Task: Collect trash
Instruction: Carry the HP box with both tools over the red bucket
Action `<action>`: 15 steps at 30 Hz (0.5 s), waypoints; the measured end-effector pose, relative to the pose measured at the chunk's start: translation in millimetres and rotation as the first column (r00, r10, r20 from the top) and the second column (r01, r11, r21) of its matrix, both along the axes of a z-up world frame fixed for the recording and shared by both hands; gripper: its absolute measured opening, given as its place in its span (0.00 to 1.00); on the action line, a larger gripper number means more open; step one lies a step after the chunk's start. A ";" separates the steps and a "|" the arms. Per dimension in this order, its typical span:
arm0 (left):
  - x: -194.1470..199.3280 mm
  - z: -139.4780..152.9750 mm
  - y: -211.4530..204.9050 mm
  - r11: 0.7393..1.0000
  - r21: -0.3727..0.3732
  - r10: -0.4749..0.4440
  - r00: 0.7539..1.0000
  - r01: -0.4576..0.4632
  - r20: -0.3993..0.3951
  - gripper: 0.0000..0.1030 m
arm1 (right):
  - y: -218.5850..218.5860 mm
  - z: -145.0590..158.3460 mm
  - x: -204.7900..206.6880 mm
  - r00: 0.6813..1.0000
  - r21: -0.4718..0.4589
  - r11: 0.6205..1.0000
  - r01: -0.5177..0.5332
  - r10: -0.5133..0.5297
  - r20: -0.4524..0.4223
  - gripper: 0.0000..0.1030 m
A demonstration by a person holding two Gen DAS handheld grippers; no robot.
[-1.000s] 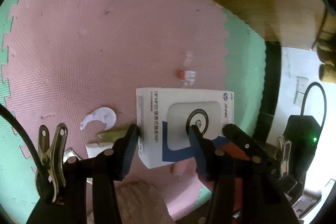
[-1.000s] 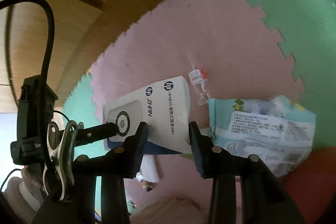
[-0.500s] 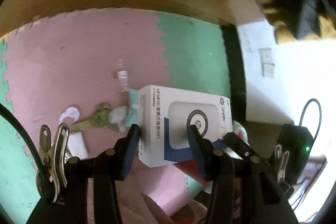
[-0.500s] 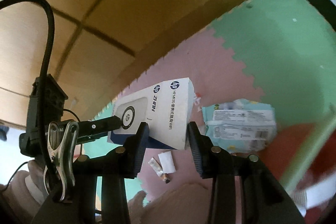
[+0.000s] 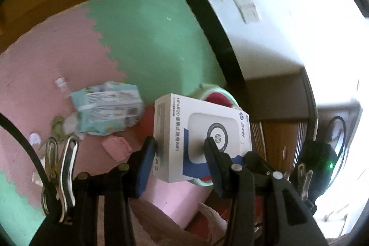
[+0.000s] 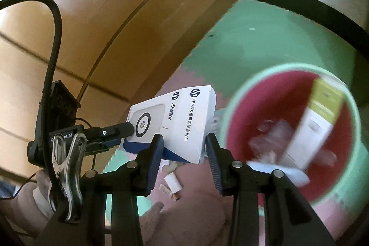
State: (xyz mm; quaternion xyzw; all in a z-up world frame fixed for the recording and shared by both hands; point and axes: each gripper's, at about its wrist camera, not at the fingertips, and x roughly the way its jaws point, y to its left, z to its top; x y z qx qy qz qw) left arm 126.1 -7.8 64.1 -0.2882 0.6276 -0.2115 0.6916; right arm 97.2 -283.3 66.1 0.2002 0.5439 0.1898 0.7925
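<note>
You hold one white HP wifi box (image 5: 200, 137) in the air between both tools; your left gripper (image 5: 180, 149) has just been closing, its fingers (image 5: 147, 153) now pressed on the box's short end and printed face; your right gripper (image 6: 183, 149) clamps the far end, one finger (image 6: 156, 151) plainly on the card, the other seemingly touching. The step in hand, I judge, is carrying this box to the one bin (image 6: 233, 107), green-rimmed and red inside, just beside the box and already holding a carton and wrappers; next you need to bring it over the rim and let go with both hands together. Further off on the foam floor mat (image 5: 150, 38) lie one wet-wipes pack (image 5: 108, 107), one small vial (image 5: 61, 83), and a few paper scraps.
</note>
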 end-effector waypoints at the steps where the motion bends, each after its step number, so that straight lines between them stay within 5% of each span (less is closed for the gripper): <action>1: 1.3 2.2 -9.9 1.000 0.001 -0.024 1.000 0.024 0.008 0.44 | -10.3 2.3 -5.5 1.000 -0.007 1.000 0.028 -0.027 0.006 0.39; 11: 22.4 7.2 -112.1 0.970 0.029 -0.242 0.969 0.241 0.052 0.44 | -80.3 9.4 -33.3 0.973 -0.053 0.973 0.227 -0.224 0.044 0.40; 15: 24.8 -7.6 -142.4 0.956 0.041 -0.293 0.956 0.291 0.031 0.44 | -107.8 -10.4 -39.5 0.961 -0.075 0.958 0.278 -0.277 0.027 0.40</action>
